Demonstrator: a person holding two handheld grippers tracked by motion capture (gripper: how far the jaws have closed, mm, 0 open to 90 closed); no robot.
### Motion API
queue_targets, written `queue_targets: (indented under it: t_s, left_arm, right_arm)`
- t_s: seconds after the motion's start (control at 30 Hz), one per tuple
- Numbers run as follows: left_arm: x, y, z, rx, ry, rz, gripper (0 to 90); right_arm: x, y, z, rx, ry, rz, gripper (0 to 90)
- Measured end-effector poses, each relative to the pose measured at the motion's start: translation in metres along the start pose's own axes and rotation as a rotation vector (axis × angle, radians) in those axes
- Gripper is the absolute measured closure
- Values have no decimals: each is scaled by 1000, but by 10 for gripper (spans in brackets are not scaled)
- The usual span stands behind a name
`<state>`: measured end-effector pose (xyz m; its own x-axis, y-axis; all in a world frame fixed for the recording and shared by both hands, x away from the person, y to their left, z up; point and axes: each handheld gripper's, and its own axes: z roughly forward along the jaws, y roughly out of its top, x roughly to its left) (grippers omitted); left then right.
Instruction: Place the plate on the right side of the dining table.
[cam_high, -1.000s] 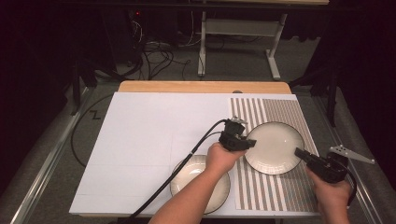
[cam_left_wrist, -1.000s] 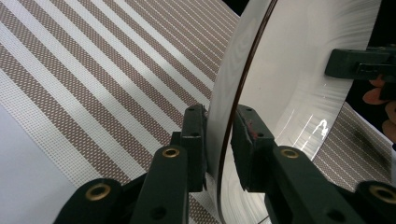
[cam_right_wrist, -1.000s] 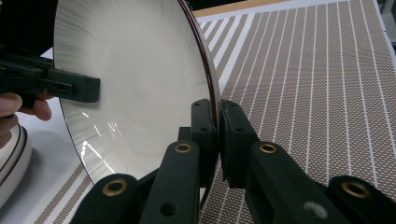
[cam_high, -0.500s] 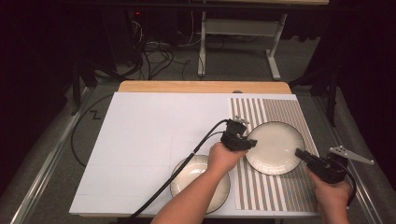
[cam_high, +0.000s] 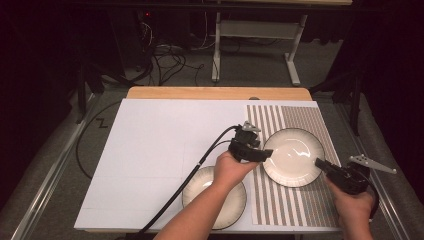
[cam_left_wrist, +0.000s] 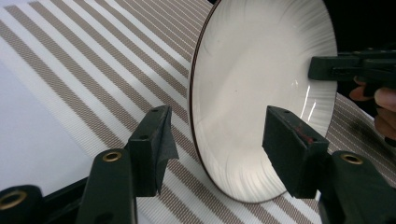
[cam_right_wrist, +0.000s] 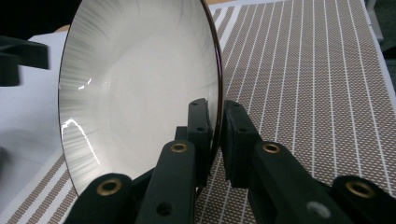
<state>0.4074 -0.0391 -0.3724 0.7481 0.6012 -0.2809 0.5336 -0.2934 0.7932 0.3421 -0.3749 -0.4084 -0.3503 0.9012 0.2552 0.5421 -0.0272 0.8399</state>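
My right gripper (cam_right_wrist: 215, 140) clamps the rim of the plate (cam_high: 294, 156) on the striped mat (cam_high: 300, 200). My left gripper (cam_left_wrist: 215, 140) has just been opening; its jaws stand apart around the opposite rim.

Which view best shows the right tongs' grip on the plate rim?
The right gripper view: the right tongs pinch the plate rim between both pads. The high view shows contact at the plate's near-right edge; the left gripper view shows them across the plate.

- The white plate (cam_high: 294, 156) is round and glossy, with a thin dark rim and fine ribbing toward its edge. It lies face up on the striped mat (cam_high: 300, 120) at the table's right side.
- A second plate (cam_high: 227, 200) of the same kind lies nearer, left of the first, at the table's near edge.
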Motion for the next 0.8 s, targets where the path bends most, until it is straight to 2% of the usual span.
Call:
queue_targets:
  t_s: [0.2,0.4,0.63,0.8]
  left_arm:
    - [10,-13,-35,-40,10,6,381]
    - [22,-27,-68,-60,48,28,338]
    - [33,-46,-103,-104,73,40,300]
    - [42,-62,-128,-134,103,34,268]
  right_arm:
    - [-1,2,5,22,-19,5,841]
    - [-2,2,10,47,-38,18,826]
    - [-4,2,13,65,-50,28,818]
    - [-4,2,13,67,-54,30,817]
